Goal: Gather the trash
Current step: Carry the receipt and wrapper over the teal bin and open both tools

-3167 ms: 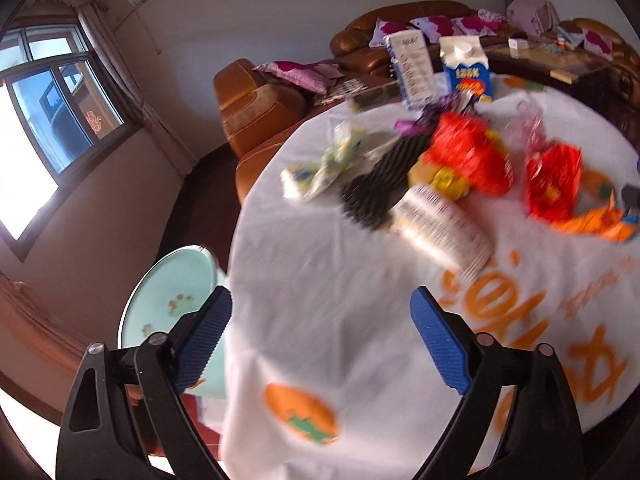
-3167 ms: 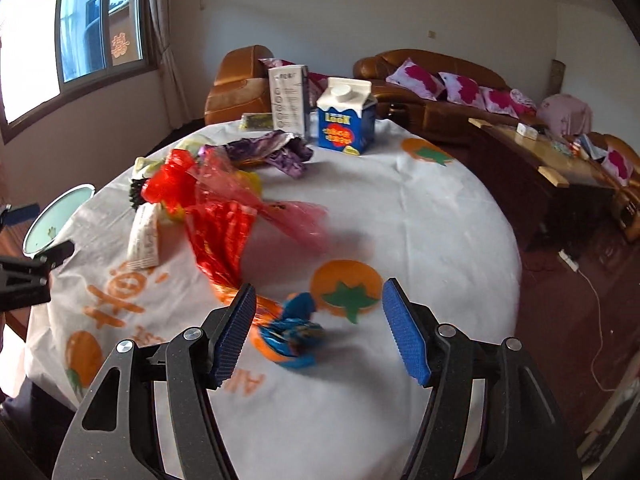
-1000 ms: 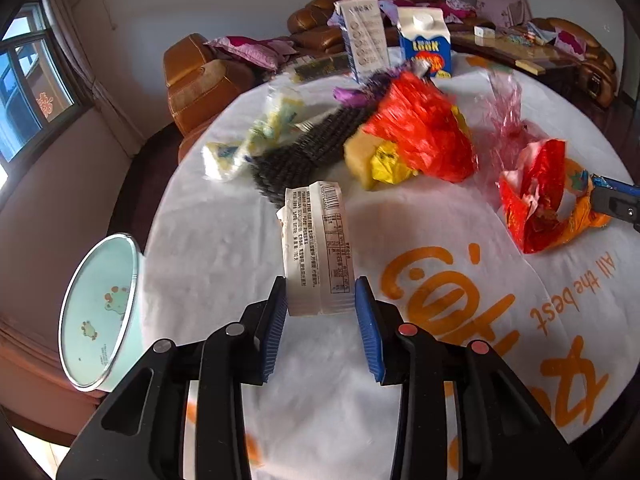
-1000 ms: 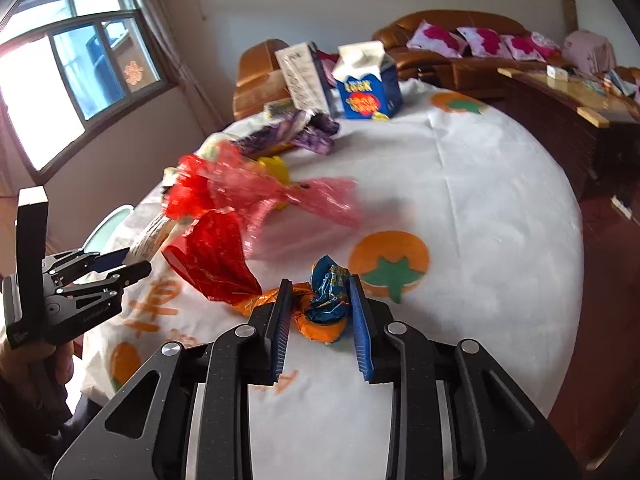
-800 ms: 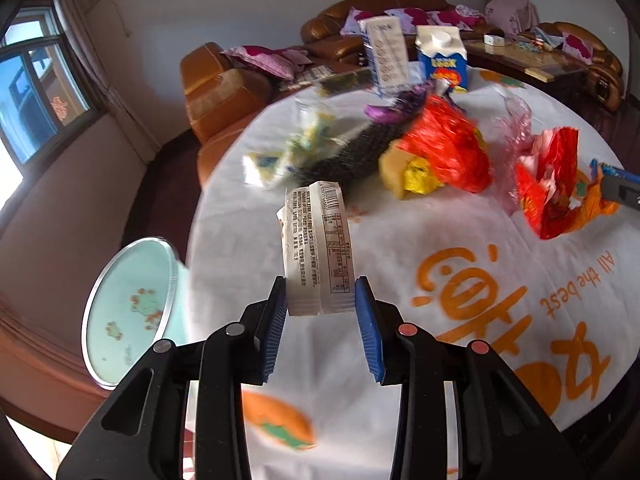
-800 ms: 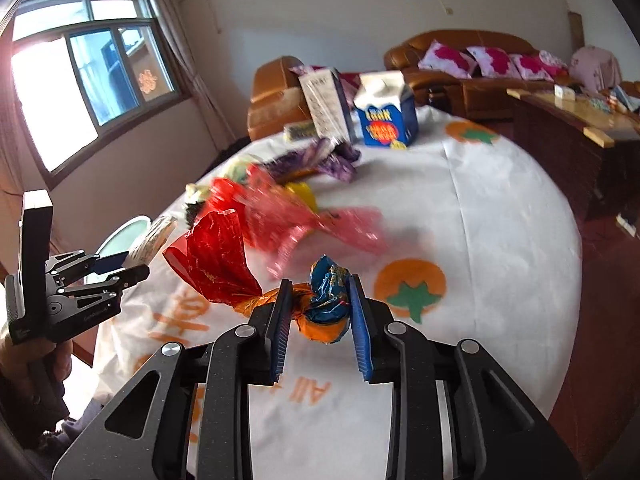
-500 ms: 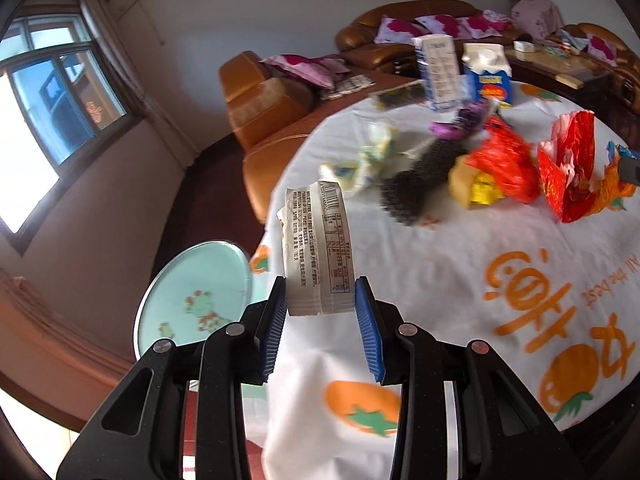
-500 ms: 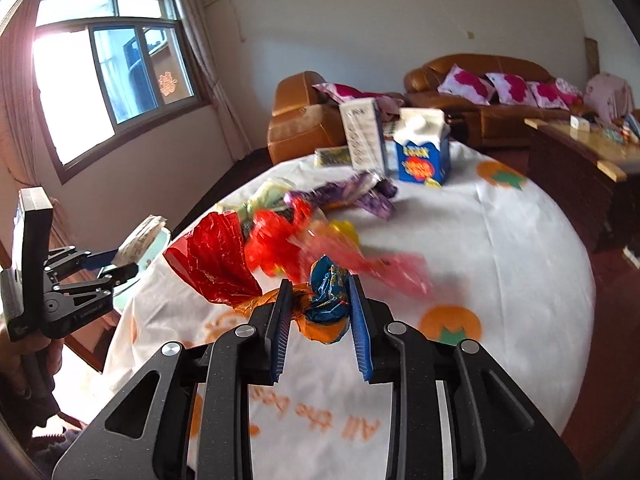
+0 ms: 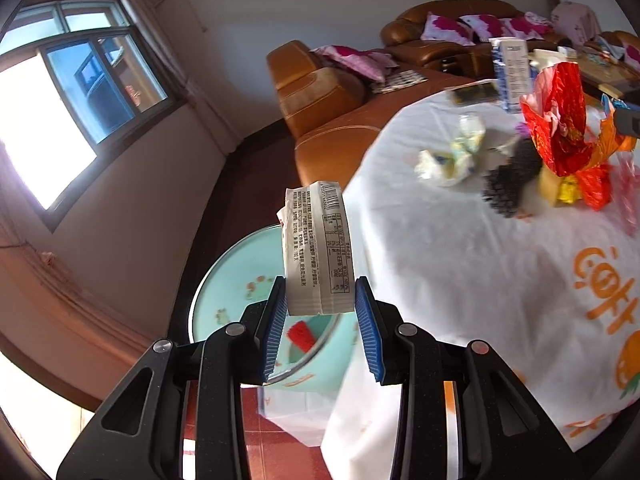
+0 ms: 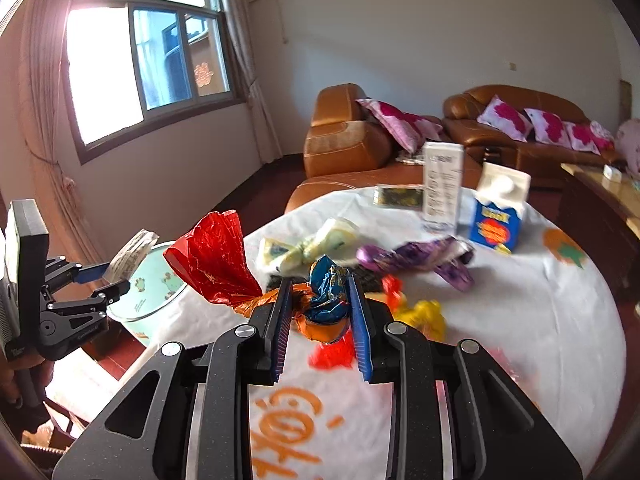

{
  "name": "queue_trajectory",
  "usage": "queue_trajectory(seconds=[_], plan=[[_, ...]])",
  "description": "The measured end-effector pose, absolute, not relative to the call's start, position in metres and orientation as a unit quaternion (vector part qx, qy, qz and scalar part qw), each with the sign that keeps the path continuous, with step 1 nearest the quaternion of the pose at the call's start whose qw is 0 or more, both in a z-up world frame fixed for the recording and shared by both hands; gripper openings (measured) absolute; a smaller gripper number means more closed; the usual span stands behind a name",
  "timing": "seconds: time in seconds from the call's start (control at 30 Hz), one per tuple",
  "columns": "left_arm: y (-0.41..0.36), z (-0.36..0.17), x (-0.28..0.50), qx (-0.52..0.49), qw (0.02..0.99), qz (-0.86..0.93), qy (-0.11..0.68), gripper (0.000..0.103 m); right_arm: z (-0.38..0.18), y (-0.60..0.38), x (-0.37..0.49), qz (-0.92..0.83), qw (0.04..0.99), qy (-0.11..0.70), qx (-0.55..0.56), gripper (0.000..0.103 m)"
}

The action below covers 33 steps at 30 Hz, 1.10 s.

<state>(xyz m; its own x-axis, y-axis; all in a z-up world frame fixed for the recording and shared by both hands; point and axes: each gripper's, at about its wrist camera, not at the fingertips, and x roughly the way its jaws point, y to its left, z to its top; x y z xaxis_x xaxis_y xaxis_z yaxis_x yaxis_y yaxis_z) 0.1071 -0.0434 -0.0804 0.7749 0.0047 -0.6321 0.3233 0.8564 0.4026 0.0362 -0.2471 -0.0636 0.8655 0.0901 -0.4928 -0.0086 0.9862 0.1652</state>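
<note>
While both tools are raised off the table (image 9: 460,264), the holdings stand as follows.

Left gripper (image 9: 321,312): blue pads drawn in close, clamped on the lower end of a white wrapper (image 9: 318,256), which stands upright between them. Held above the pale green bin (image 9: 224,292) beside the table edge; a red scrap (image 9: 302,336) lies inside the bin. Wrapper print: barcode at top, columns of small text and a table, too fine to read.

Right gripper (image 10: 320,320): fingers narrowed onto a crumpled blue-and-orange foil wrapper (image 10: 328,300), a red foil wrapper (image 10: 212,260) fanning out to its left from the same bunch. Held above the near part of the table.

Remaining on the white cloth: blue milk carton (image 10: 498,216), yellow lettering blurred; tall white box (image 10: 442,184), print illegible; purple wrapper (image 10: 424,260); pale yellow-white wrapper (image 10: 308,248); yellow wrapper (image 10: 424,316); dark spotted packet (image 9: 512,184). Cloth lettering in orange, partly cut off and hidden by the right tool's frame.

Background: brown leather sofa (image 10: 516,132) with pink cushions.
</note>
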Motion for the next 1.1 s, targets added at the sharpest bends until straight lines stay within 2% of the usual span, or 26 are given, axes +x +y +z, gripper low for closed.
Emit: queue_trajectory(seconds=[0.53,1.1], plan=[[0.015,-0.097,0.148,0.233,0.907,-0.025,0.350,0.035,-0.070,-0.189,0.116,0.055,0.957,0.283,0.031,0.028],[0.045,-0.106,0.170,0.236,0.902,0.016,0.360,0.035,-0.079,-0.149,0.158,0.074,0.953,0.294,0.002,0.028]])
